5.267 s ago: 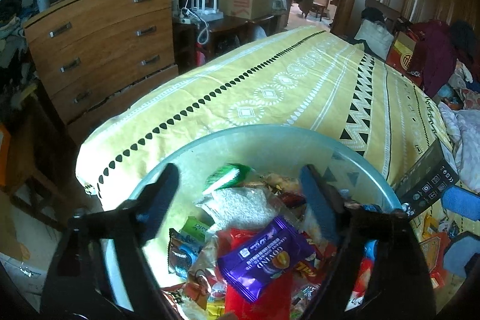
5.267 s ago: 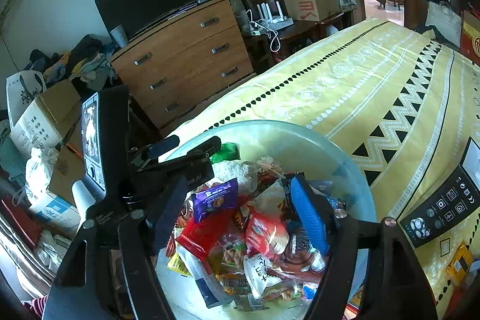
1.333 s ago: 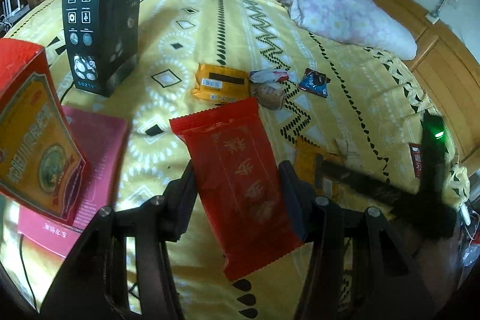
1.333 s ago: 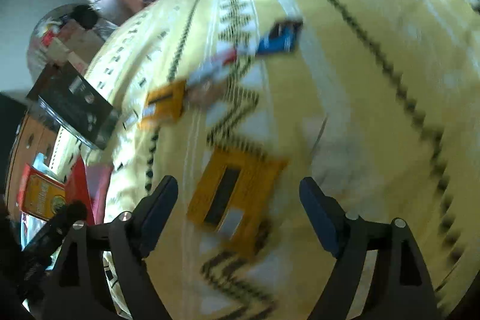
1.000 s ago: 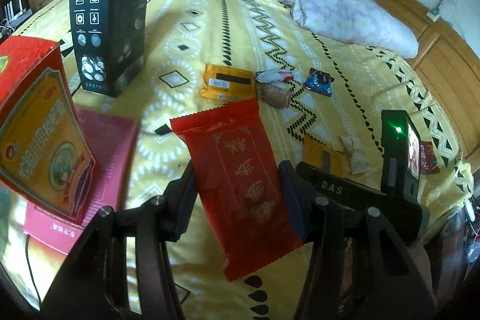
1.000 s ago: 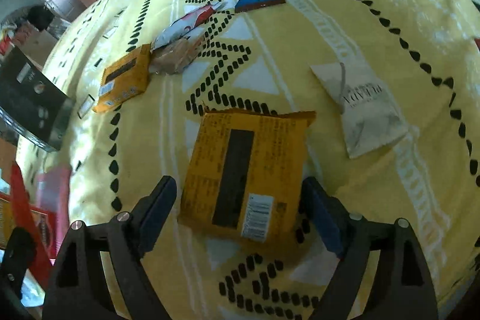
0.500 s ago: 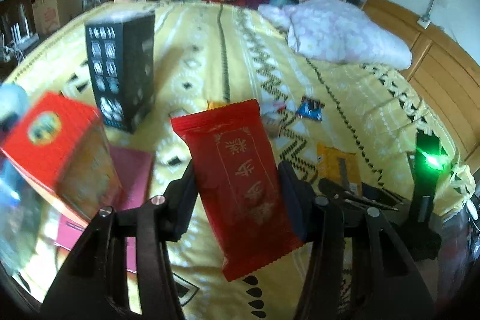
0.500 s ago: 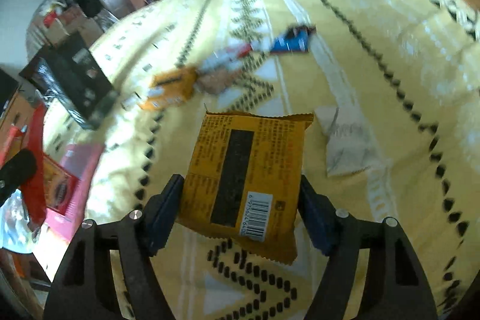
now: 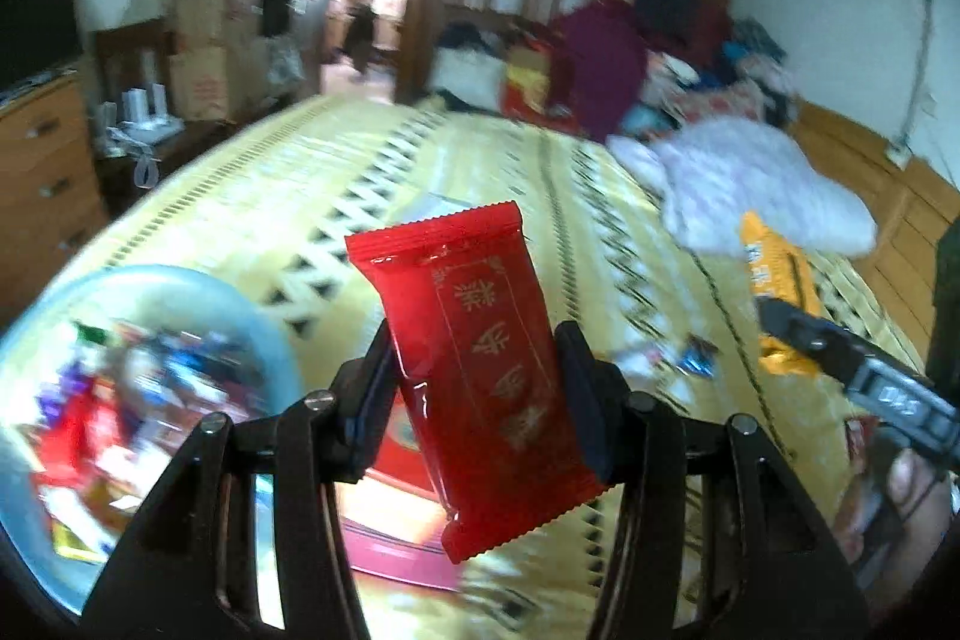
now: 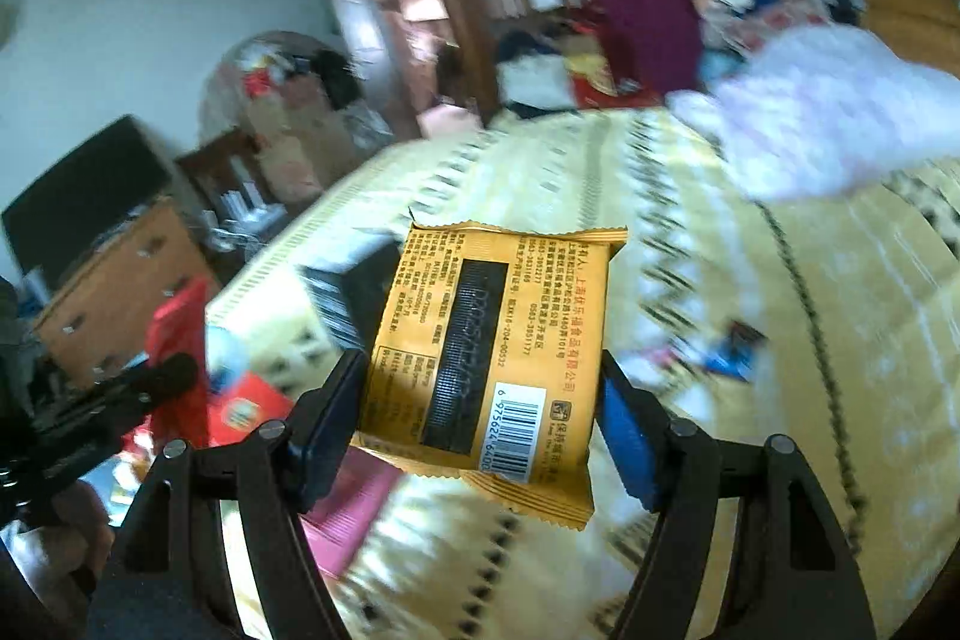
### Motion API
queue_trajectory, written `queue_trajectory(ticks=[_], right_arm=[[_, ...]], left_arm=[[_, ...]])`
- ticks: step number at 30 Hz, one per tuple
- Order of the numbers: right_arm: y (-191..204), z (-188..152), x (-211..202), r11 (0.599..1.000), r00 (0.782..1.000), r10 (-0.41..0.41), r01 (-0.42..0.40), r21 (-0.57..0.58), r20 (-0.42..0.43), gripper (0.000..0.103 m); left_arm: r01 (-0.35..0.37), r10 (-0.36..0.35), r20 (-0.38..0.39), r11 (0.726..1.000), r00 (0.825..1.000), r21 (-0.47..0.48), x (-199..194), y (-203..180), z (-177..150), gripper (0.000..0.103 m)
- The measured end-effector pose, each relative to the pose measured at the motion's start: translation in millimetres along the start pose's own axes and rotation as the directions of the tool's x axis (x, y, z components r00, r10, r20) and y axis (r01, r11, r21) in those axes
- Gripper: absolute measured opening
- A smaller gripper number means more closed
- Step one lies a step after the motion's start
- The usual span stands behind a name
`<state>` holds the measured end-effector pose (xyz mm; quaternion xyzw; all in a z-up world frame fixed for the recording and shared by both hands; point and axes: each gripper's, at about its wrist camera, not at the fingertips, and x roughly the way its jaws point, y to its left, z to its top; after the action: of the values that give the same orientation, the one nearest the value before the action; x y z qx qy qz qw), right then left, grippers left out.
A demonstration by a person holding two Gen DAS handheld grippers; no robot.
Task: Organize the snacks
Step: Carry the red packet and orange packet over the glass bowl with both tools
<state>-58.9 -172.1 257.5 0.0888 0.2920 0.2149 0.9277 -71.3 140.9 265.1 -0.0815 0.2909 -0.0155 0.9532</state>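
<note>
Red and orange foil snack packets, the red foil packet clamped in the left gripper fingers and the orange foil packet in the right gripper fingers, are held above the yellow patterned bed, while small wrappers remain scattered.

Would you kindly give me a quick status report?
Left gripper shut on red packet. Right gripper shut on orange packet. Both lifted above bed.

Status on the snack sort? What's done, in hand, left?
Done: hard to judge; the blue basin holds a blurred pile of snacks. In hand: left gripper is shut on the red packet, right gripper shut on the orange packet, both lifted off the bed. Left: a few small wrappers lie loose on the yellow bedspread.
</note>
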Motion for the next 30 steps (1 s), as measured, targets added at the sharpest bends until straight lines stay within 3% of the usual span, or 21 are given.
queue_trajectory(ticks=[6,12,21,30], right_arm=[[85,34,19,0.982,0.985,0.175,-0.174,-0.078,0.002,0.076],[183,48,58,0.925,0.931,0.353,-0.361,-0.116,-0.090,0.076],[295,30,106,0.853,0.853,0.453,-0.500,-0.153,-0.259,0.076],[328,13,120,0.831,0.837,0.454,-0.522,-0.193,-0.306,0.076]], left_arm=[[-0.135,0.140,0.071,0.988,0.988,-0.082,-26,72,25,0.051],[-0.261,0.277,0.072,0.948,0.958,-0.180,-38,149,34,0.051],[-0.350,0.356,-0.021,0.904,0.934,-0.246,-16,216,30,0.051],[-0.355,0.357,-0.041,0.901,0.933,-0.249,-15,227,23,0.050]])
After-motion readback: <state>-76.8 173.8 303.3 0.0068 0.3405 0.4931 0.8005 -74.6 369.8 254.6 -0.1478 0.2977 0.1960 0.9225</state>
